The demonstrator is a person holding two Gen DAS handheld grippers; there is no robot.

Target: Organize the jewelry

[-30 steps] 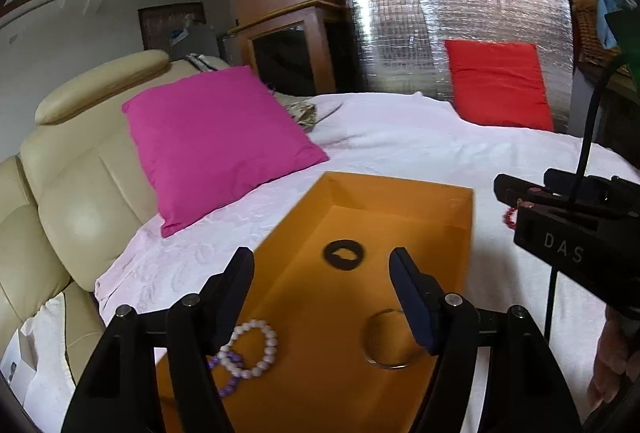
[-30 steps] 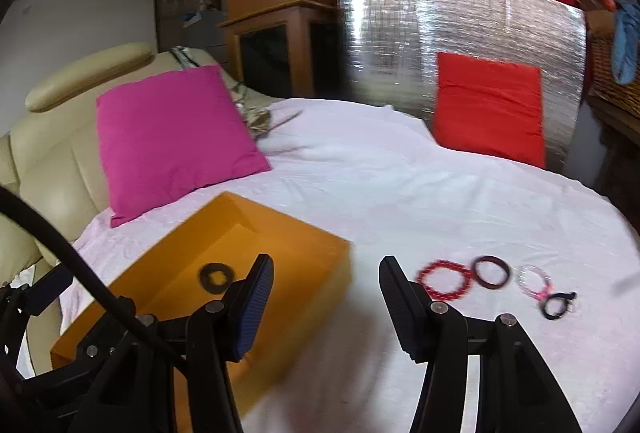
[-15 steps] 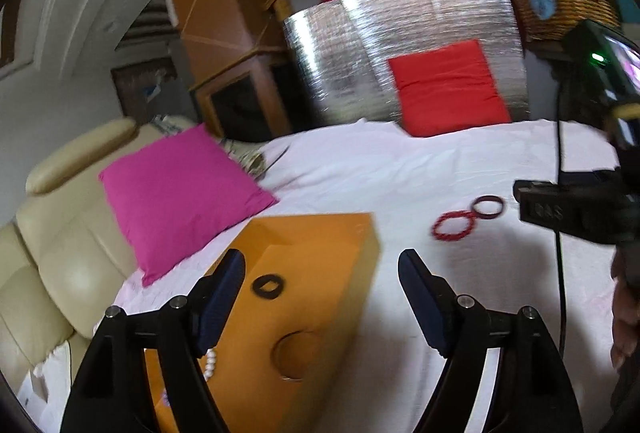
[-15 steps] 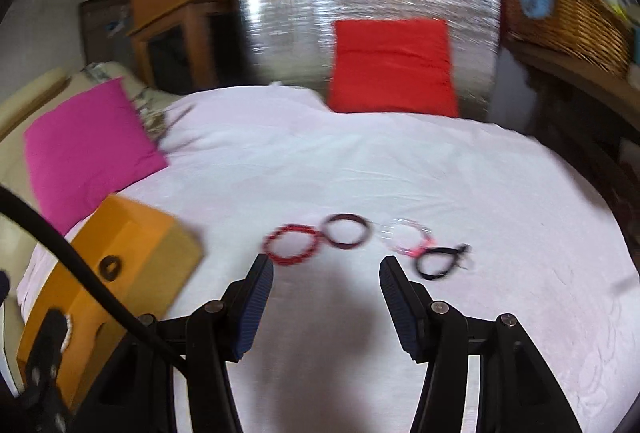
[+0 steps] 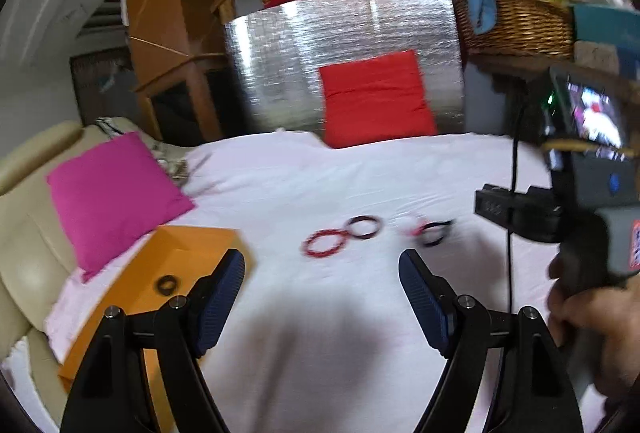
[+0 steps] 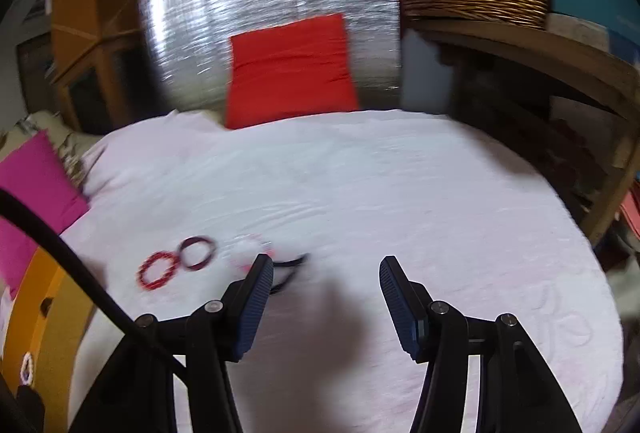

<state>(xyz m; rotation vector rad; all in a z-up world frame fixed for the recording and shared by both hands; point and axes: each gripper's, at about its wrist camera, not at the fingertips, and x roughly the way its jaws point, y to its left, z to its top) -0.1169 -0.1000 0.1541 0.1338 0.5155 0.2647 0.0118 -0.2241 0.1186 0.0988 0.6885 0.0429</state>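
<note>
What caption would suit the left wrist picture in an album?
Open blue-padded fingers above a white bedsheet, facing a red beaded bracelet, a dark maroon bangle and an orange cardboard box.

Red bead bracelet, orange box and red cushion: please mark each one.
red bead bracelet [image 5: 323,242]: left wrist view, on its beaded ring.
orange box [image 5: 188,238]: left wrist view, far rim.
red cushion [image 6: 290,71]: right wrist view, its middle.

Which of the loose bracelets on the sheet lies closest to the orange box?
The bright red beaded bracelet, leftmost in the row. The dark maroon one touches its right side; the pale pink and black ones lie farther right.
</note>
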